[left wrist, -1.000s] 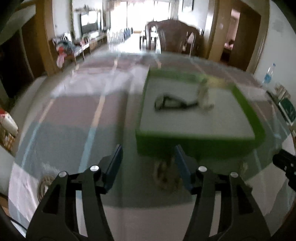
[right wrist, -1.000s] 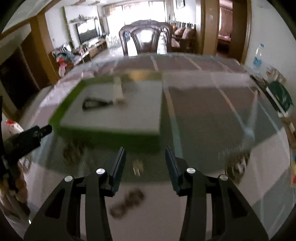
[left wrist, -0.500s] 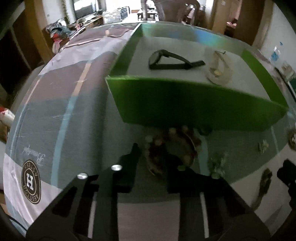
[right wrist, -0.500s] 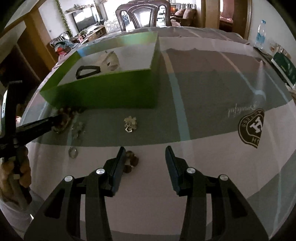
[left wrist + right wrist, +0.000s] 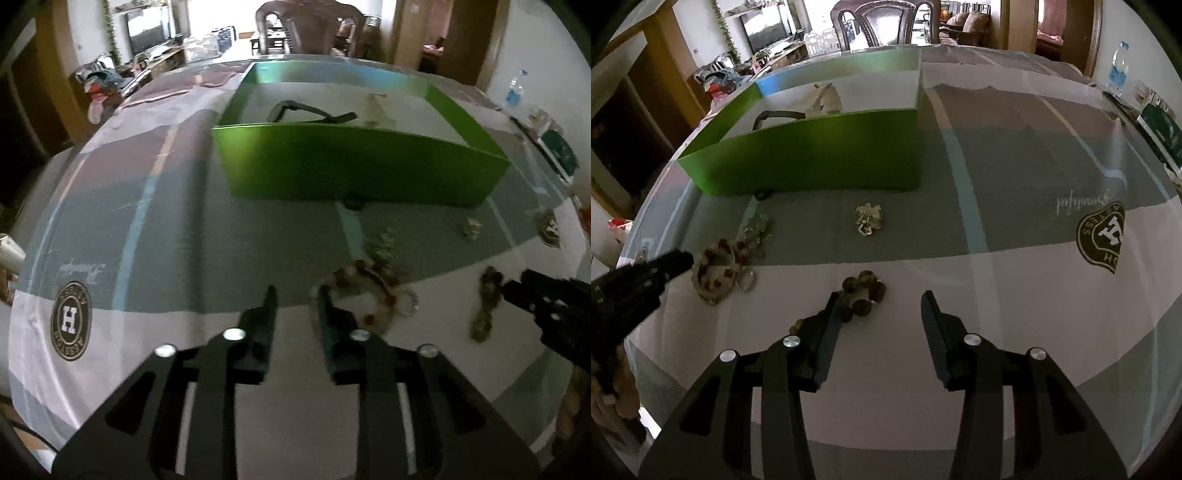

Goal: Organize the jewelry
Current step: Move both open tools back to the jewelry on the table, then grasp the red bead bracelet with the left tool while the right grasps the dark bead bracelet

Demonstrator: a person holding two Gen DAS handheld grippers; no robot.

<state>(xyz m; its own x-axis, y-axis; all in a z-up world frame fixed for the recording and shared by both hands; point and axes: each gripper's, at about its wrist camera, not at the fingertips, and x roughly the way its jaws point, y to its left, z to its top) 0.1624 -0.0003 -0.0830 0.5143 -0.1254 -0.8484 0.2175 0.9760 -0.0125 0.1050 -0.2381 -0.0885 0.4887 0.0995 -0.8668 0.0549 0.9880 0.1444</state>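
A green box (image 5: 354, 162) (image 5: 812, 155) stands on the table and holds a black watch (image 5: 310, 112) and a pale pendant (image 5: 827, 98). Jewelry lies loose in front of it: a red-brown bead bracelet (image 5: 369, 295) (image 5: 714, 267), a silver piece (image 5: 386, 245) (image 5: 757, 227), a silver brooch (image 5: 868, 218) and a dark bead bracelet (image 5: 864, 290) (image 5: 484, 306). My left gripper (image 5: 295, 295) is partly open and empty, its right finger at the red-brown bracelet's left edge. My right gripper (image 5: 881, 299) is open and empty, its left finger beside the dark bracelet.
The table wears a grey, white and mauve cloth with a round logo (image 5: 70, 319) and a shield logo (image 5: 1102, 236). A water bottle (image 5: 1117, 70) and a dark green box (image 5: 1161, 129) sit at the far right edge. A wooden chair (image 5: 886, 22) stands behind the table.
My left gripper has pulled back from the green box and narrowed; the red-brown bracelet now lies by its right finger. My right gripper has come lower, toward the dark bracelet.
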